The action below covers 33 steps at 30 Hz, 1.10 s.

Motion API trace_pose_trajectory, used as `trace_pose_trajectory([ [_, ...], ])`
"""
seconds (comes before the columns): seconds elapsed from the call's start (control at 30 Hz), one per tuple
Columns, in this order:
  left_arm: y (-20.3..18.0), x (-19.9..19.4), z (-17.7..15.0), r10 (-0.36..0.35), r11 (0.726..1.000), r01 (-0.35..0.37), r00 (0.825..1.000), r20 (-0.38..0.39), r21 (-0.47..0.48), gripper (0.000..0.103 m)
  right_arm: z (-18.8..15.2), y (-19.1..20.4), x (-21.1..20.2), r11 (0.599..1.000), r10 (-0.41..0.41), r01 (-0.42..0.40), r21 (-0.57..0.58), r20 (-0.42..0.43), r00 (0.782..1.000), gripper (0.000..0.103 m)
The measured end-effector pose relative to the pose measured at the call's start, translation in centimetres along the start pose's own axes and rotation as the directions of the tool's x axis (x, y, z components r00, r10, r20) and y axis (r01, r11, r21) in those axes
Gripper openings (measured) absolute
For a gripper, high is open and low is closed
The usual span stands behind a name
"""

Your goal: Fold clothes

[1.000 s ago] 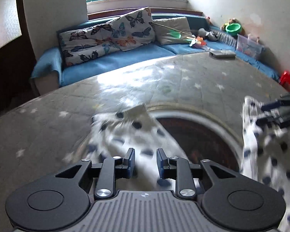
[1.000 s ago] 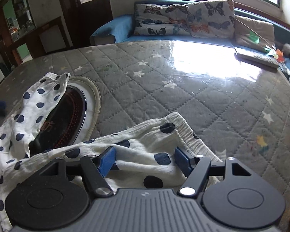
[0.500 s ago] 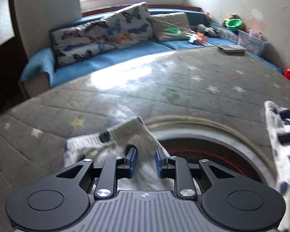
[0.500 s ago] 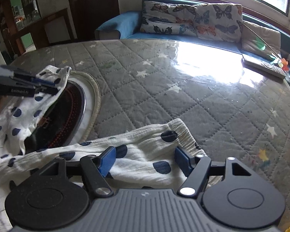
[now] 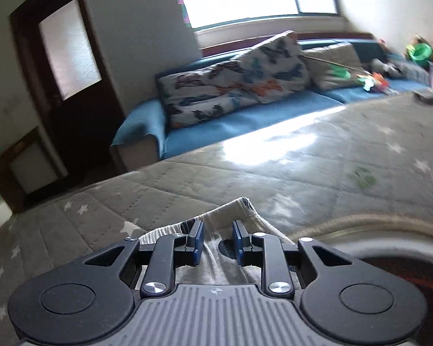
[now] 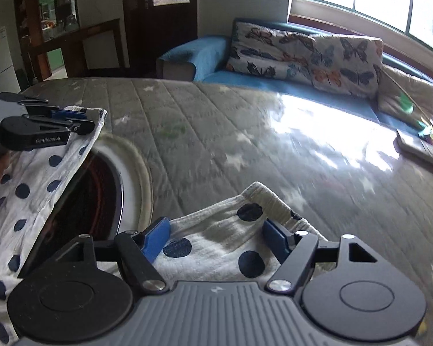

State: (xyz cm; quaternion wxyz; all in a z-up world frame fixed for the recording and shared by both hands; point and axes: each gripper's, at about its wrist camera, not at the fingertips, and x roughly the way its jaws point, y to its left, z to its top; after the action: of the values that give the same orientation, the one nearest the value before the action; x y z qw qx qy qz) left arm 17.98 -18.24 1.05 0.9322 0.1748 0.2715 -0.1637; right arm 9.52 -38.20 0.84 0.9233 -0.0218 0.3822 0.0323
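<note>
The dotted garment [image 6: 216,248] is stretched across the quilted table [image 6: 245,132], long axis running between the grippers. One corner is pinched by the left gripper [image 6: 83,119]; the right gripper [image 6: 216,238] stands spread wide over the other end.

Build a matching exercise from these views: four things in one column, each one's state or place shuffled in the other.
1 left gripper
2 right gripper
3 butterfly cushions
4 polka-dot garment

A on the blue sofa
B open
C draped over the quilted table
D clamped on cloth

Pairs: 1-D, 2-B, 3-A, 4-C
</note>
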Motion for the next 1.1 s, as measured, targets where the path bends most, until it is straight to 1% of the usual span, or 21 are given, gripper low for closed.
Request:
trace_pose_trajectory([
  [0.03,0.1,0.0,0.1,0.001,1.0,-0.001,1.0,-0.006,-0.016,0.026,0.6,0.0,0.6,1.0,-0.001,0.001,-0.003,0.005,1.0,0.074],
  [0.13,1.1,-0.3,0.9,0.003,0.998,-0.004,1.0,-0.021,-0.063,0.034,1.7,0.4,1.5,1.0,-0.011,0.011,-0.002,0.007,1.0,0.074],
  [0.17,1.5,-0.8,1.0,-0.001,0.997,0.0,1.0,-0.012,-0.077,0.037,2.0,0.5,1.5,1.0,-0.018,0.018,-0.008,0.01,1.0,0.074],
  [0.23,2.4,-2.2,1.1,0.001,0.996,0.001,1.0,0.019,-0.087,0.039,2.1,0.7,0.4,1.0,-0.021,0.021,-0.009,0.025,0.999,0.074],
  [0.3,2.8,-4.7,0.7,-0.023,0.996,0.025,0.999,0.026,-0.085,0.039,1.8,0.9,-1.0,1.0,-0.001,0.001,-0.015,0.04,0.999,0.074],
  [0.37,3.2,-7.2,0.3,-0.048,0.995,0.051,0.998,0.032,-0.084,0.039,1.3,1.4,-2.8,0.999,0.006,-0.004,-0.046,0.057,0.998,0.074],
  [0.43,3.7,-9.7,-0.1,-0.073,0.994,0.076,0.997,0.038,-0.082,0.039,0.2,2.0,-4.8,0.997,0.039,-0.035,-0.063,0.051,0.998,0.074],
  [0.5,4.1,-12.1,-0.4,-0.097,0.992,0.101,0.994,0.045,-0.081,0.039,-1.0,2.4,-6.0,0.995,0.065,-0.063,-0.073,0.033,0.997,0.074],
  [0.6,3.9,-16.3,-2.6,-0.164,0.982,0.166,0.986,0.026,-0.092,0.041,-3.7,3.6,-7.5,0.989,0.109,-0.11,-0.1,-0.01,0.994,0.073],
  [0.73,3.3,-21.0,-5.7,-0.203,0.976,0.202,0.979,-0.008,-0.083,0.042,-6.9,5.2,-8.5,0.986,0.125,-0.129,-0.103,-0.042,0.991,0.073],
  [0.83,2.7,-24.3,-8.3,-0.186,0.981,0.185,0.982,-0.011,-0.064,0.044,-9.1,6.1,-9.7,0.987,0.115,-0.117,-0.109,-0.029,0.993,0.074],
  [0.93,2.0,-27.1,-10.6,-0.16,0.986,0.16,0.987,0.004,-0.039,0.047,-10.2,6.4,-11.1,0.987,0.115,-0.117,-0.105,-0.028,0.993,0.073],
  [1.0,1.4,-28.8,-11.9,-0.139,0.99,0.139,0.99,0.021,-0.019,0.048,-11.1,7.2,-12.4,0.985,0.079,-0.082,-0.151,-0.023,0.997,0.073],
  [1.03,1.2,-29.7,-12.5,-0.129,0.992,0.129,0.991,0.029,-0.01,0.048,-11.3,7.5,-12.8,0.984,0.075,-0.078,-0.163,-0.019,0.997,0.073],
  [1.1,0.8,-30.8,-13.5,-0.117,0.993,0.118,0.992,0.044,-0.008,0.048,-11.7,8.6,-14.6,0.978,0.1,-0.099,-0.182,-0.001,0.995,0.073],
])
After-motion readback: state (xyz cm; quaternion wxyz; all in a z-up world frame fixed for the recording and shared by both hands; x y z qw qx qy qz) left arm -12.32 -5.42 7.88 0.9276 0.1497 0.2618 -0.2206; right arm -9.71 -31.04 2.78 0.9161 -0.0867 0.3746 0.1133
